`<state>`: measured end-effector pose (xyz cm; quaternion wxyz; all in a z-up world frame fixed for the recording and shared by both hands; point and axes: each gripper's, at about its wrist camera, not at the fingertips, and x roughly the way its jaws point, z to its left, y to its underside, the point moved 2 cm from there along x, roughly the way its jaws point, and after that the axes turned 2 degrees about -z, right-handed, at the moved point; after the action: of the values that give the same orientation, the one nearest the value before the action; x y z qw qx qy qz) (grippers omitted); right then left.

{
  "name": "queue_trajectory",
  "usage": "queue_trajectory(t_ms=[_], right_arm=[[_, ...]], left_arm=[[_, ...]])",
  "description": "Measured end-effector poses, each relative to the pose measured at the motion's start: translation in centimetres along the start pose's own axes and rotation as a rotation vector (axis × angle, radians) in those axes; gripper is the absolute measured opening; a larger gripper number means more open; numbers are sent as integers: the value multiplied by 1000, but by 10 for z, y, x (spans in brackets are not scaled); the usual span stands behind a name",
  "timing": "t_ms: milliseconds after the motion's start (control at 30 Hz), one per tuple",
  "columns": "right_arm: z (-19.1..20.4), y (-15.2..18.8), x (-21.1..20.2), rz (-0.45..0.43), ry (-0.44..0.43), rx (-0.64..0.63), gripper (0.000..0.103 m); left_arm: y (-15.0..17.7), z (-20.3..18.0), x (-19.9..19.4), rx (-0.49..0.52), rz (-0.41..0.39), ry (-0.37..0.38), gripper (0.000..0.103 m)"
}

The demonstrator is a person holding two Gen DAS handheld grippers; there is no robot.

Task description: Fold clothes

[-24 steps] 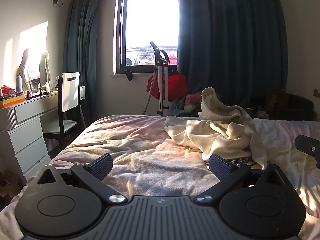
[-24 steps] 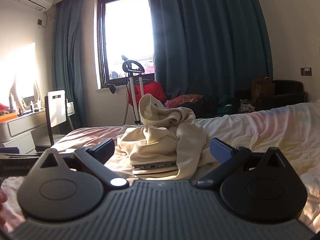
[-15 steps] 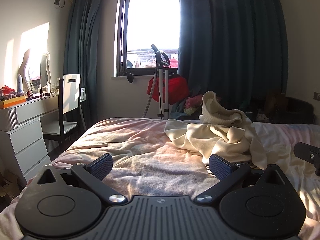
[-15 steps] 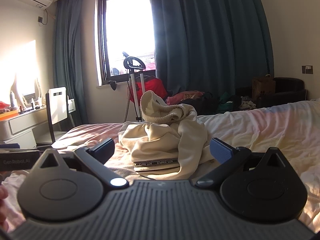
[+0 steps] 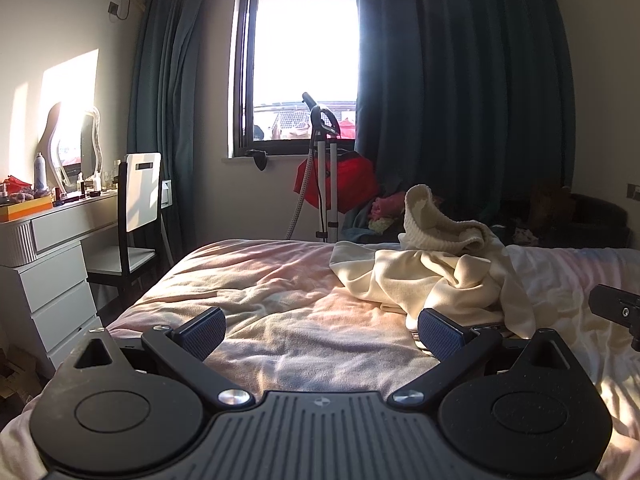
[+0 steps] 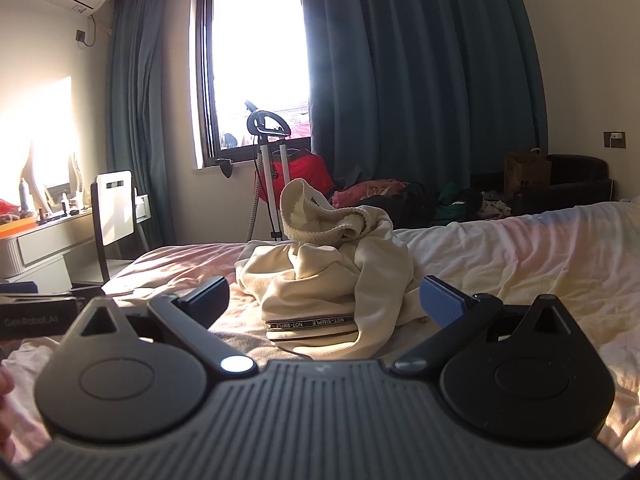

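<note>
Left gripper [image 5: 320, 330]: black two-finger tool with blue ribbed pads, jaws spread wide, nothing between them. It hovers low over the near part of the bed [image 5: 256, 300], which is covered in a wrinkled pale pink sheet.

Right gripper [image 6: 324, 296]: same build, jaws also wide apart and empty, aimed straight at the crumpled cream-coloured garment [image 6: 332, 272] with a black-and-white lettered waistband facing the camera.

The garment lies in a bunched heap near the middle of the bed, a ribbed knit cuff or hem standing up on top. In the left view the heap [image 5: 436, 276] sits ahead and to the right, near the right pad.

Step, as judged: approach before first grasp; no folding done yet.

Next move likely calls for closing each gripper on a separate edge of the heap, then lifting and spreading it flat. Waistband looks like the clearest grip point.
</note>
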<state>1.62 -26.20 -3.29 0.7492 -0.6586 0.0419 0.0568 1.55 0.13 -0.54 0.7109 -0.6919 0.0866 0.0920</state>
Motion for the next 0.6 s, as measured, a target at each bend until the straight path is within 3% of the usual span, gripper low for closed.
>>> queue_trajectory(t_ms=[600], right_arm=[[-5, -5, -6, -13, 55, 37, 103]], left_arm=[[0, -2, -2, 18, -22, 5, 103]])
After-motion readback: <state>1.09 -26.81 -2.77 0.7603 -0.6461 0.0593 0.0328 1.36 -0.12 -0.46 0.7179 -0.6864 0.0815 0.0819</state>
